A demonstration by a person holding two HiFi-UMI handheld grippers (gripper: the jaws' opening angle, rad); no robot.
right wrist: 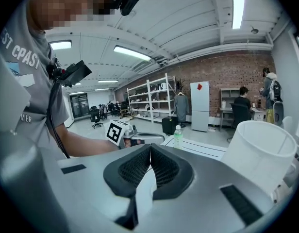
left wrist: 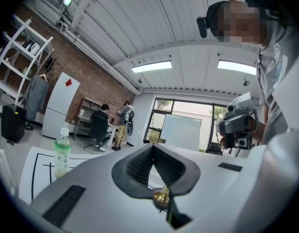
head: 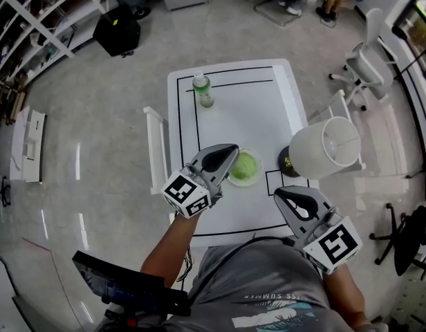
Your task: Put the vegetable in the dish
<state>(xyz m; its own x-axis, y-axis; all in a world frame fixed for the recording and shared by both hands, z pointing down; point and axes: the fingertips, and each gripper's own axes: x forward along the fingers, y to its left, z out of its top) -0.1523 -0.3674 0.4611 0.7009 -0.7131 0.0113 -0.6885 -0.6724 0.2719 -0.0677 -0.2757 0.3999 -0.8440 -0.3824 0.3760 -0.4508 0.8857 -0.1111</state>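
Observation:
On the white table (head: 265,109), a green leafy vegetable (head: 244,165) lies inside a clear round dish (head: 258,177). My left gripper (head: 229,152) is just left of the dish, its tips close to the rim. Its jaws are shut with nothing between them (left wrist: 153,147). My right gripper (head: 286,194) hangs over the table's near right corner, apart from the dish. Its jaws also meet and hold nothing (right wrist: 150,147). In the right gripper view the left gripper's marker cube (right wrist: 117,131) shows ahead.
A green-capped bottle (head: 202,90) stands at the table's far left. A lamp with a white shade (head: 324,147) stands at the right edge, close to the dish. White chairs (head: 156,151) flank the table. A black case (head: 117,30) and shelves sit far left.

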